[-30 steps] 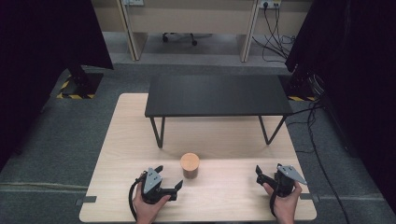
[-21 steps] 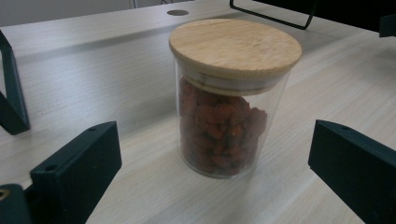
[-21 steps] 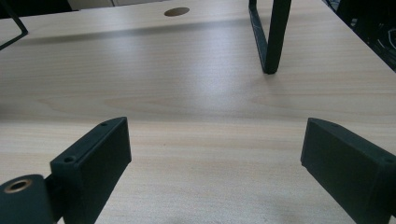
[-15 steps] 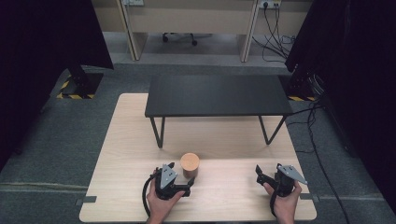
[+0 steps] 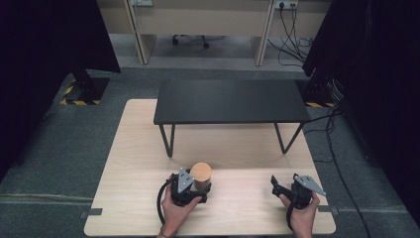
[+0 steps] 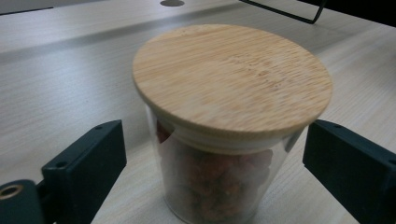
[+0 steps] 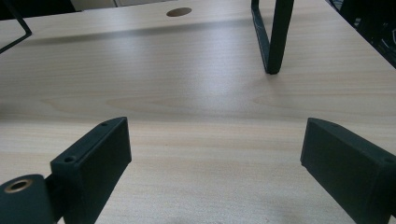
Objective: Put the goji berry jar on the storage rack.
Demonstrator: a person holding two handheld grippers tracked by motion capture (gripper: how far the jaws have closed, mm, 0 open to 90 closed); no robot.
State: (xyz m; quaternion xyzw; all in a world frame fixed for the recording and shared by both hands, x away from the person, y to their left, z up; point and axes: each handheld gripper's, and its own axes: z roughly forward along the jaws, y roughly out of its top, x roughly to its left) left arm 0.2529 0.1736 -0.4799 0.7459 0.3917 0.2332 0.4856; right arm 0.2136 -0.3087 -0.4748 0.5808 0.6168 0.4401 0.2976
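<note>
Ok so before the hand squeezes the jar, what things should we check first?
1. Left gripper open, jaws apart: ok.
2. Jar sits between the jaws, one on each side: ok.
3. Jaws touching the glass yet: not ok, gaps show on both sides.
4. Wooden lid sits flat on the jar: ok.
5. Jar stands upright on the table: ok.
6. Right gripper open and apart from the jar: ok.
</note>
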